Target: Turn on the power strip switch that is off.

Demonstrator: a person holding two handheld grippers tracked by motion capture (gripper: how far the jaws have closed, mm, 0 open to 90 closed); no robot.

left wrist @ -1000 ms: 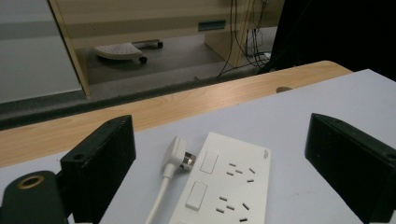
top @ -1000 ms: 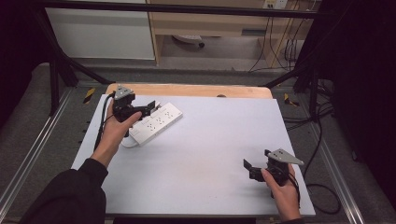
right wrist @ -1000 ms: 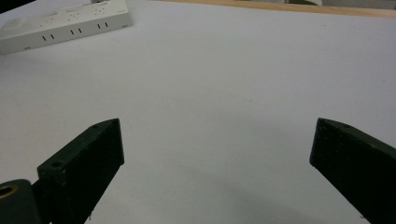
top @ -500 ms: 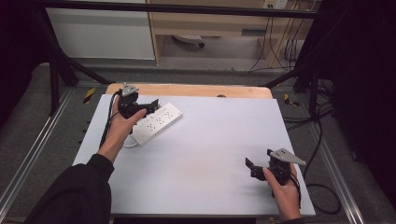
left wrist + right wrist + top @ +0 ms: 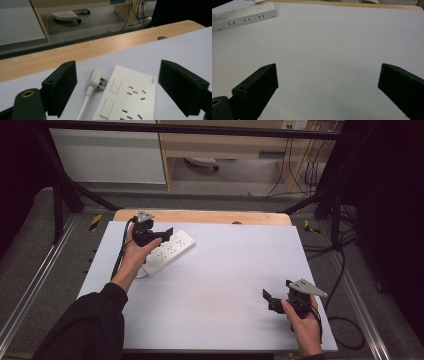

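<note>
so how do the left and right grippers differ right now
The left gripper is at the table's far left, over the white power strip; the right gripper is at the near right, over bare table. In the left gripper view the strip and its plug lie between the jaws; in the right gripper view nothing lies between them. Both are open and hand-held.

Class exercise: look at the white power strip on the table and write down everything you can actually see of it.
The white plastic power strip is a flat oblong block lying face up on the pale table top, toward its far left, angled diagonally. Its face carries rows of slot sockets and two rectangular switches. A white plug on a white cord lies beside its end, not inserted. The open left gripper is over it; contact cannot be told.
</note>
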